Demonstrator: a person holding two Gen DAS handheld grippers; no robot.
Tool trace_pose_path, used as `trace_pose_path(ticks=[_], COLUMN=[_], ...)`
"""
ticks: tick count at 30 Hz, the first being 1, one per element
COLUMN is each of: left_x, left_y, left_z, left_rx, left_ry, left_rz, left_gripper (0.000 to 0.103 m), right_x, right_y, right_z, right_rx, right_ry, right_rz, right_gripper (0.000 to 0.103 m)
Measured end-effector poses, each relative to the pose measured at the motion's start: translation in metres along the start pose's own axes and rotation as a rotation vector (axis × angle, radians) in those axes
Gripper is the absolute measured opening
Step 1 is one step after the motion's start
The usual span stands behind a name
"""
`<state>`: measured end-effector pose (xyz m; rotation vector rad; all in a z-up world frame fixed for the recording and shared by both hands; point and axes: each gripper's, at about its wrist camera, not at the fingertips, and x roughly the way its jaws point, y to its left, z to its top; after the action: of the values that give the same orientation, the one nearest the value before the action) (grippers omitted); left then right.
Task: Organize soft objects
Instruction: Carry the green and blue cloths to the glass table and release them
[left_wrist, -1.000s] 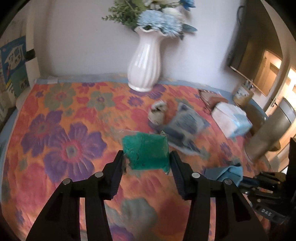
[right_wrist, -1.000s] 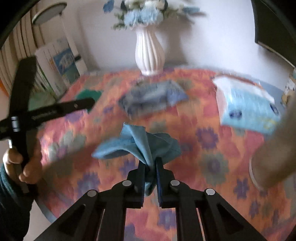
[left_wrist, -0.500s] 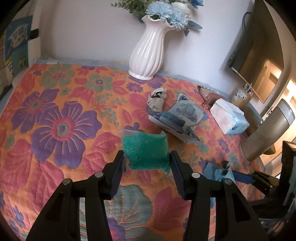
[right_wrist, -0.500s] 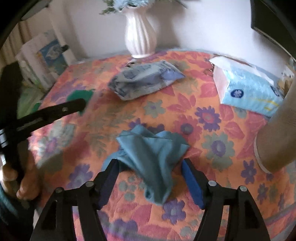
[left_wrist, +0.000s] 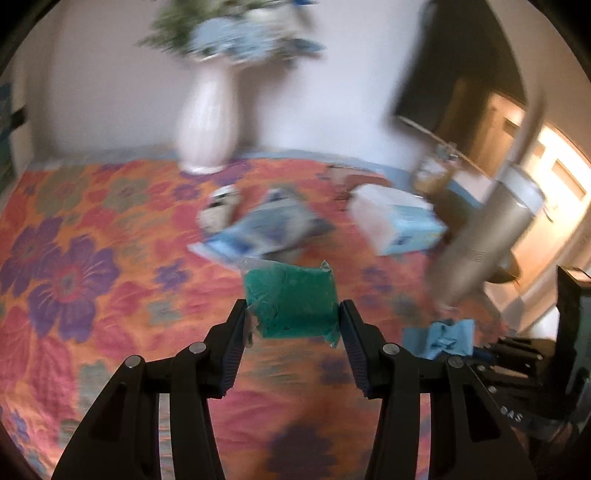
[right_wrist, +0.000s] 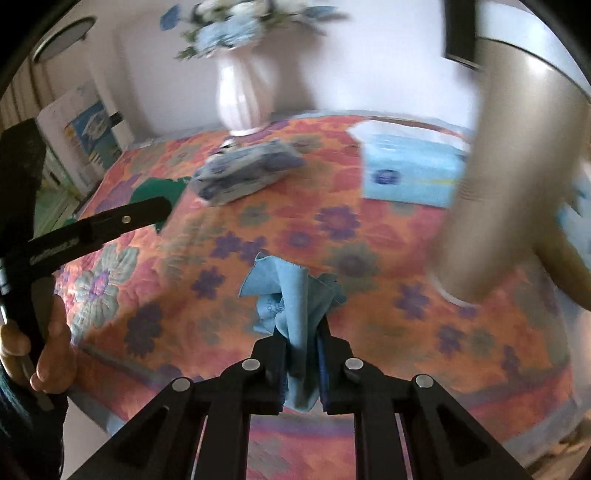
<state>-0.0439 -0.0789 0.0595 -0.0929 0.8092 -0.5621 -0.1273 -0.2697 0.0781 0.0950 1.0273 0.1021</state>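
We see the green sponge (left_wrist: 293, 302), wrapped in clear film, at the centre of the left wrist view, clamped between the two fingers of the left gripper (left_wrist: 291, 325) above the table. In the right wrist view the blue cloth (right_wrist: 295, 295) sits low at centre, bunched and pinched tight in the right gripper (right_wrist: 302, 354), whose jaws have just been closing on it.

Both hang over a table spread with an orange flowered cloth (left_wrist: 92, 258). A pale wall stands behind, with a dark screen (left_wrist: 436, 85) at the upper right.

A white vase (left_wrist: 207, 122) of blue flowers stands at the table's far edge. In front of it lie a blue-grey wipes pack (left_wrist: 266, 229) and, to the right, a tissue pack (left_wrist: 399, 225). A tall beige cylinder (right_wrist: 517, 166) fills the right of the right wrist view. A hand (right_wrist: 48, 350) holds the left gripper at lower left.

Half a second ago the blue cloth lay on the table between open fingers; now it is lifted. Both views are now blurred.
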Motion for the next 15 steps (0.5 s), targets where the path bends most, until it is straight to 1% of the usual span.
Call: trace_pose_path(ticks=[4, 6, 10, 12, 15], left_x=[0.001, 0.003, 0.013, 0.021, 0.031], left_y=[-0.047, -0.074, -0.128, -0.157, -0.189], left_z=[0.003, 0.004, 0.005, 0.004, 0.003], left_rx=[0.088, 0.133, 0.222, 0.272, 0.324], left_ry=[0.007, 0.016, 0.038, 0.055, 0.071], left_rz=[-0.070, -0.110, -0.188, -0.221, -0.259], left_gripper=[0.046, 0.046, 0.046, 0.046, 0.046], right_x=[-0.023, -0.036, -0.062, -0.076, -0.094], right_y=[-0.035, -0.059, -0.101, -0.122, -0.150], right_z=[-0.008, -0.013, -0.025, -0.033, -0.042], right_rx=[0.041, 0.082, 0.166, 0.191, 0.230], right_ry=[0.021, 0.021, -0.006, -0.021, -0.043], right_rz=[-0.041, -0.070, -0.094, -0.133, -0.173], right_gripper=[0.013, 0.013, 0.013, 0.013, 0.013])
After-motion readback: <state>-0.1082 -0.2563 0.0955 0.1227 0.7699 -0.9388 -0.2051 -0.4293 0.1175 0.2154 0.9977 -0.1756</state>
